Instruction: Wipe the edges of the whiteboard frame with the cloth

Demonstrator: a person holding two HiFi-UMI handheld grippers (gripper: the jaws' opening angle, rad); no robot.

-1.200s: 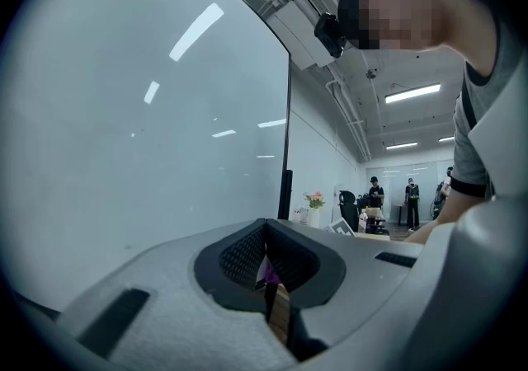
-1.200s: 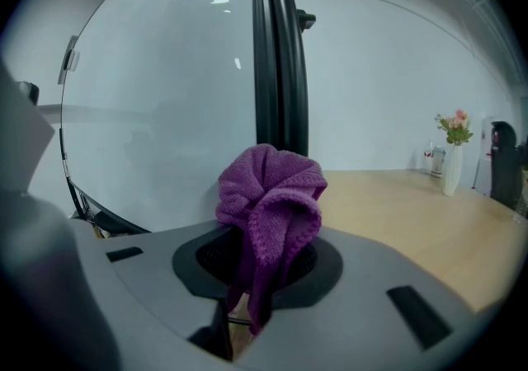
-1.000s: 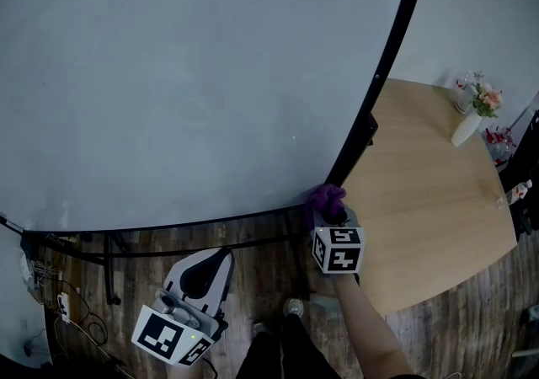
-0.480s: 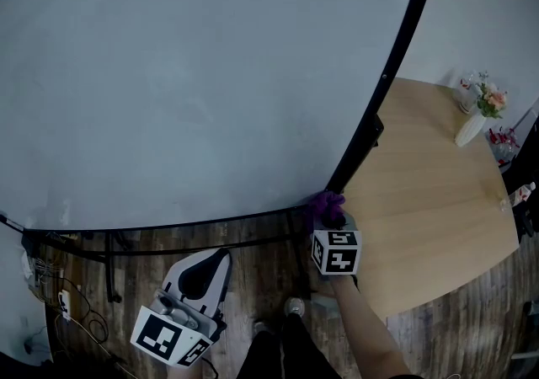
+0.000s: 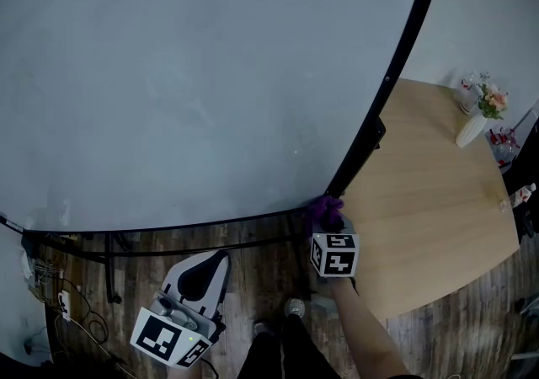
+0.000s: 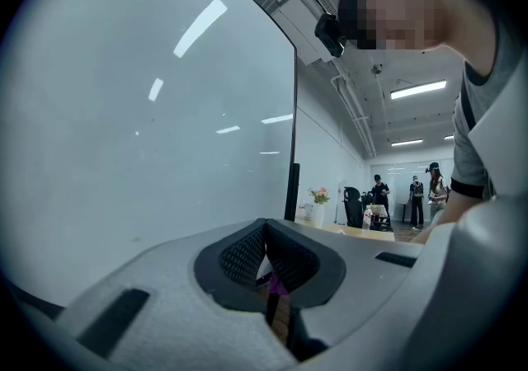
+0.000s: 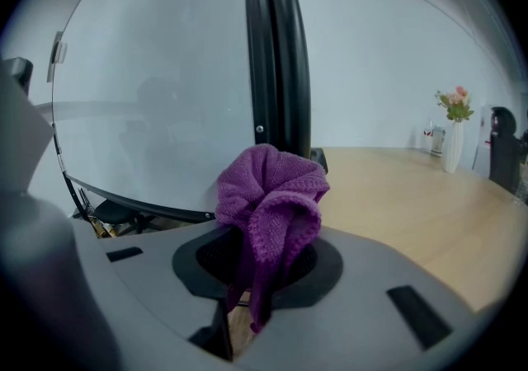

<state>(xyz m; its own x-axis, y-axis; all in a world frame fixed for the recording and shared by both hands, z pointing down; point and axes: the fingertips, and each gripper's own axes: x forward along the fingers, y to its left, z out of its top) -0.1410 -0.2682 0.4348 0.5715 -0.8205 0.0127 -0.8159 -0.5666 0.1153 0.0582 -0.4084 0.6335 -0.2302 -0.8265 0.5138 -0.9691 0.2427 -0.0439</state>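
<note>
Pinching the purple cloth [image 7: 268,196], the right tool [image 7: 262,274] sits at the whiteboard frame [image 5: 389,74] — left tool [image 6: 268,266] pressed together.

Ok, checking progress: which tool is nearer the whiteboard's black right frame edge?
Right. The right tool, gripping the purple knitted cloth, is at the bottom of that frame edge; the left tool hangs below the board.

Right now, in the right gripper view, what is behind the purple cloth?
The whiteboard's black frame rises behind the cloth, with the wooden table to its right. The frame's bottom corner is covered by the cloth.
</note>
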